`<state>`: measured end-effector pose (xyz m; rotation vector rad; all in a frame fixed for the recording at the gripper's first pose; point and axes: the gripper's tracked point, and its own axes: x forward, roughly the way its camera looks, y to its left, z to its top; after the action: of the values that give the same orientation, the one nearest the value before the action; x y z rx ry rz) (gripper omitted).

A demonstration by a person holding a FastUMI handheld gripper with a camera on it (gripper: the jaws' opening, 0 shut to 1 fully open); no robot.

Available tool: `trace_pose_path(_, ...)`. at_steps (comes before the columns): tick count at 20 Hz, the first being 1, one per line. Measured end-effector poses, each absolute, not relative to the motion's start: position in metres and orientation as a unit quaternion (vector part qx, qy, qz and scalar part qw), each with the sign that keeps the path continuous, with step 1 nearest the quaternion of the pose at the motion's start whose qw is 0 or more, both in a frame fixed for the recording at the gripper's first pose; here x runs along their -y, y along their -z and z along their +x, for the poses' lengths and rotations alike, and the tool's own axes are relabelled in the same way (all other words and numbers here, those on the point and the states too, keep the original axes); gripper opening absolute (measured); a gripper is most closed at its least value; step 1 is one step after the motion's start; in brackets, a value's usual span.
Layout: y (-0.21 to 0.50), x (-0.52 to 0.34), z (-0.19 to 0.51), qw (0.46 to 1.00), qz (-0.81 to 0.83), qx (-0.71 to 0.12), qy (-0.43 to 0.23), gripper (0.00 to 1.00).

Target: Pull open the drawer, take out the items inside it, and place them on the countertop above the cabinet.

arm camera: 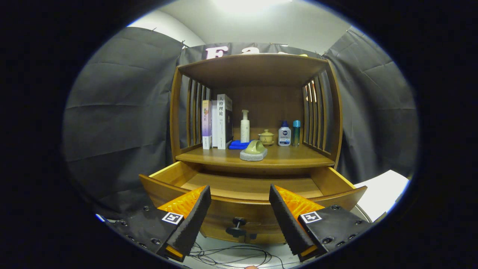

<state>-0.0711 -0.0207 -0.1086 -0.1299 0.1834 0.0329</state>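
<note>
So the drawer (254,186) is sitting pulled open and looking empty from here. Gripper (240,201) is hanging wide open over it, holding nothing, and stuff is sitting on the countertop (298,158), so it's looking nearly done.

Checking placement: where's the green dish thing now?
Gripper view: the green dish sits on the countertop, front centre, ahead of the blue cloth, above the open drawer, beyond the open gripper.

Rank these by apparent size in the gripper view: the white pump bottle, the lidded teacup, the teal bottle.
1. white pump bottle
2. teal bottle
3. lidded teacup
All stand at similar depth on the shelf.
</note>
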Motion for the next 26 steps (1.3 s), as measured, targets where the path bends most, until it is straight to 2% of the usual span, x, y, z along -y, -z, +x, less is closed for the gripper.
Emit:
trace_pose_path(13,0.187,0.027,-0.067,0.979,-0.048,-0.198,-0.001,0.98)
trace_pose_path(26,0.197,0.04,-0.044,0.978,-0.041,-0.197,0.047,0.95)
